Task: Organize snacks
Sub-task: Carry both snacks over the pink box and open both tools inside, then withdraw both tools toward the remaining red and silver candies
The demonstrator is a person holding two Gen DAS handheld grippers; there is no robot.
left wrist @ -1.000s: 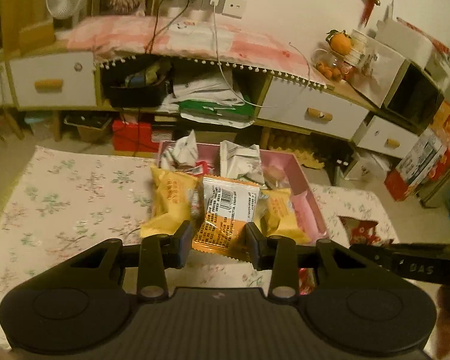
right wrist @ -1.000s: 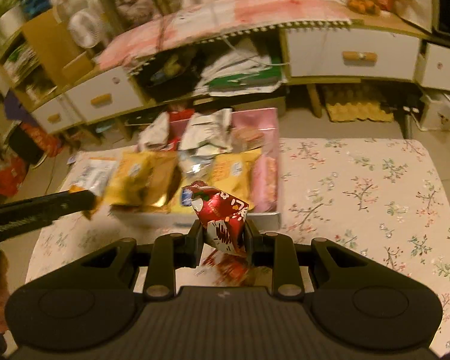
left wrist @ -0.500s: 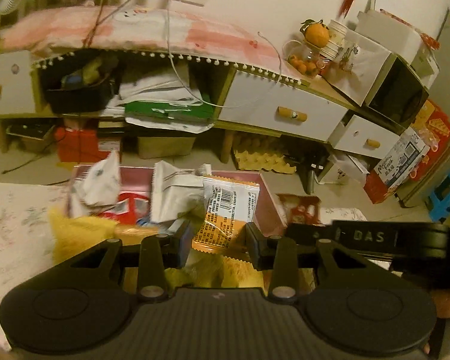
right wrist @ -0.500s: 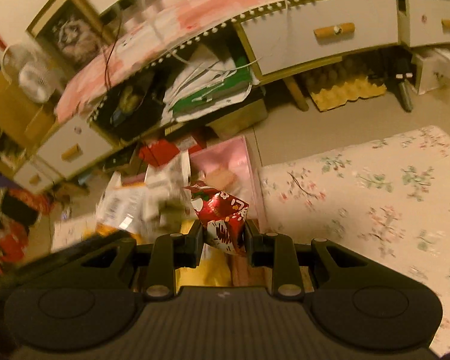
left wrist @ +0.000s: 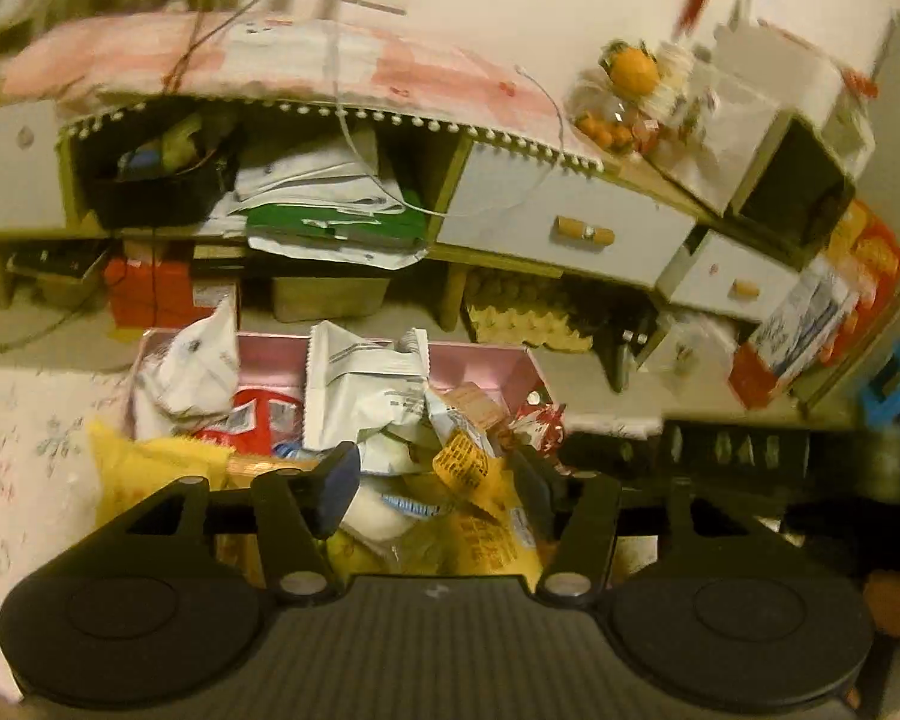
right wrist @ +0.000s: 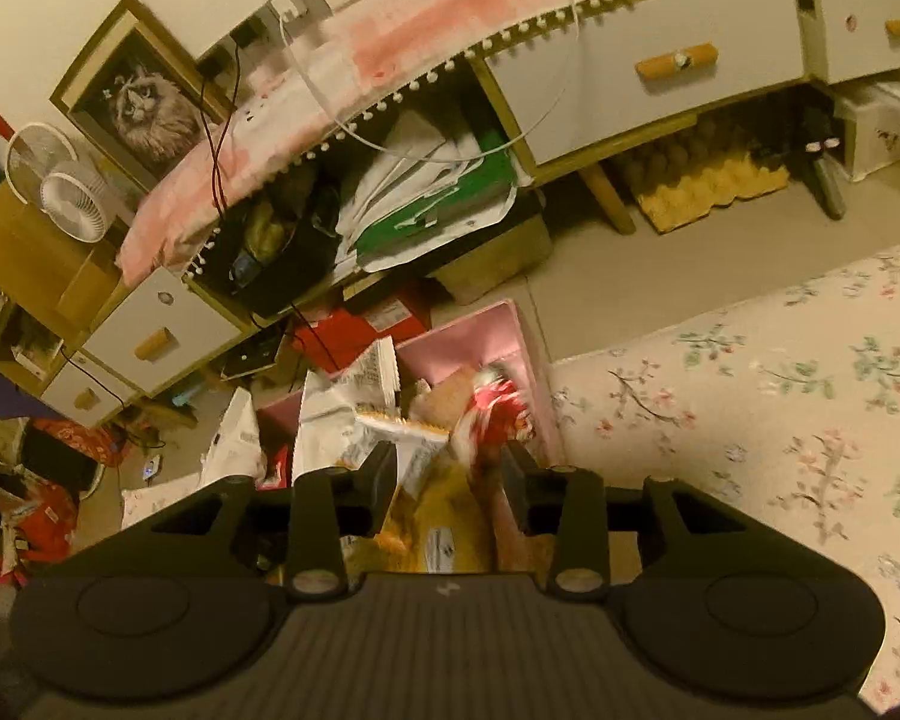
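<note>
Dropping snacks into the pink box

Both grippers hang over the pink rectangular cardboard box (left wrist: 513, 363), and both stand spread apart with nothing between their fingers. The left gripper (left wrist: 435, 483) sits above the near half of the box, where yellow crinkled foil snack bags (left wrist: 492, 540) and a small orange packet printed with a barcode (left wrist: 462, 462) lie loose on the heap. The right gripper (right wrist: 450, 474) hovers by the box's right wall (right wrist: 528, 360); a shiny red-and-white foil sweet wrapper (right wrist: 498, 405) lies just beyond its fingertips, blurred, and whether it has settled or is in mid-fall cannot be told. In the left wrist view that same red wrapper (left wrist: 540, 420) shows against the right wall, beside the black bar of the other tool.

White crumpled snack pouches (left wrist: 360, 384) stand on end toward the far side of the box, leaning on each other, and the whole load rises above the rim.

By my reading, the step in hand is the release: two snacks delivered, neither gripped. The next move likely calls for lifting both tools straight up and clear, so the fingers do not snag the tall pouches, then searching the flowered tablecloth (right wrist: 780, 396) around the box for any snack left out. None is visible on the cloth in these views.
</note>
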